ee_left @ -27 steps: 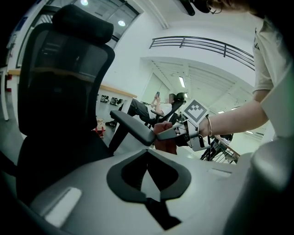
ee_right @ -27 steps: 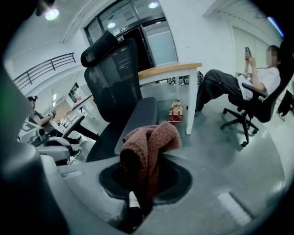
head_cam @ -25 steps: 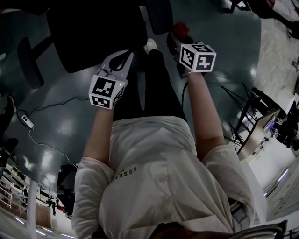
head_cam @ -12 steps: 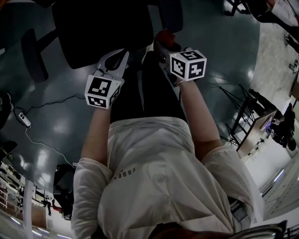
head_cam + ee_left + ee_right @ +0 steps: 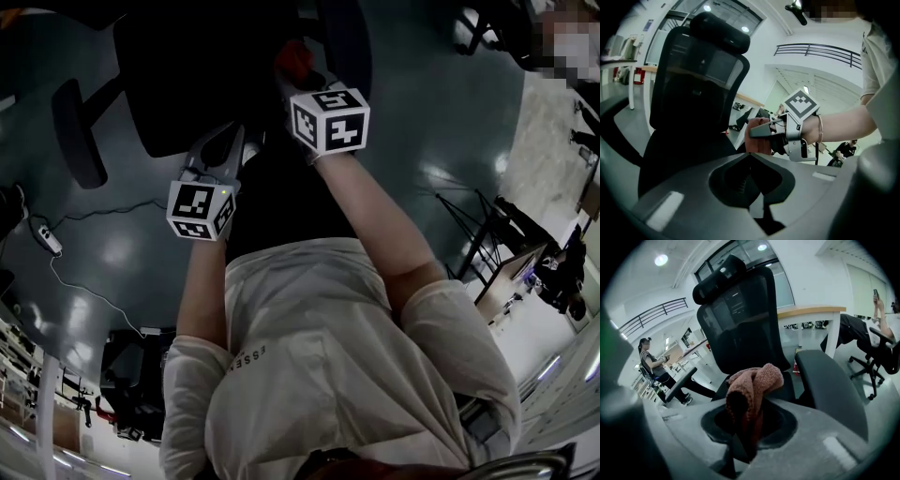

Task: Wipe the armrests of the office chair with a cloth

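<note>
A glossy dark grey floor (image 5: 112,253) lay under a bright white hall (a seated person (image 5: 860,336) further off). My right claw (image 5: 759,133) pinched the bunched rust-red knitted cloth (image 5: 752,385), near the padded dark armrest (image 5: 829,385) of the black mesh office chair (image 5: 740,319). My left claw (image 5: 750,157) was closed, empty.

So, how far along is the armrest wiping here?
Done: the cloth is clamped in the right gripper. In hand: it is held before the chair, beside the nearer armrest, touching neither. Left, apparently: wiping that and the far armrest. The left gripper is shut, empty.
</note>
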A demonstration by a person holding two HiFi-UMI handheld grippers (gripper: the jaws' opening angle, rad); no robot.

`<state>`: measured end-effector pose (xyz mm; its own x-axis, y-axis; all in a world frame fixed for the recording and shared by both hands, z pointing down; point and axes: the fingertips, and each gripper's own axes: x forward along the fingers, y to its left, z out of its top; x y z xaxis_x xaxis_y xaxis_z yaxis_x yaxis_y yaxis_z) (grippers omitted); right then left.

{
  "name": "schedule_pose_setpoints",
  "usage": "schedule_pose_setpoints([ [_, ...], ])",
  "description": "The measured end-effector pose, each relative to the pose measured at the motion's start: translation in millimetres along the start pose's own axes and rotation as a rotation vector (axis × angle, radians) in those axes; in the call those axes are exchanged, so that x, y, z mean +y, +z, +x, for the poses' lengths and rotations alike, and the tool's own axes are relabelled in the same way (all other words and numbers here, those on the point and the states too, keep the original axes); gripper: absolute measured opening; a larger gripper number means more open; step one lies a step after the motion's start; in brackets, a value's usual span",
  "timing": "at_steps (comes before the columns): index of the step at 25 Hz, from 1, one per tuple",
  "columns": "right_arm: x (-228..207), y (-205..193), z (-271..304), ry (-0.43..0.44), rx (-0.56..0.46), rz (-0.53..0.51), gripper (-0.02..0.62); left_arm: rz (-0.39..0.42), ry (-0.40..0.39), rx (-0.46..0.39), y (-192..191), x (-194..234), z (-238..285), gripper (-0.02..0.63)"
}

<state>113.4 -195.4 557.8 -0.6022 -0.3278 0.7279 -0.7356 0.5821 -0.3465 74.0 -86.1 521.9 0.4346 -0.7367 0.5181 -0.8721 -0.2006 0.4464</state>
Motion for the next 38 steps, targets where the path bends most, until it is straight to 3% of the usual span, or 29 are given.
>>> schedule_pose_setpoints([
  [8,-39.4,74.2,58.4,-0.087,-0.085,0.077,0.057,-0.135,0.133,-0.042,21.4,40.2,14.9,0.017],
  [15,-66.3,90.1,78.1,-0.201,-0.113,0.188,0.057,-0.180,0.158,-0.055,29.9,62.0,19.3,0.017],
  [20,-69.1,77.0,84.8,-0.231,-0.121,0.253,0.057,-0.178,0.123,-0.038,26.3,78.2,18.3,0.017],
  [29,-85.5,49.8,37.4,-0.310,-0.207,0.451,0.055,-0.091,0.001,-0.013,39.0,59.6,13.7,0.017],
  [38,-69.5,7.5,9.7,-0.366,-0.210,0.489,0.056,-0.054,-0.079,0.033,22.0,53.5,-2.9,0.017],
])
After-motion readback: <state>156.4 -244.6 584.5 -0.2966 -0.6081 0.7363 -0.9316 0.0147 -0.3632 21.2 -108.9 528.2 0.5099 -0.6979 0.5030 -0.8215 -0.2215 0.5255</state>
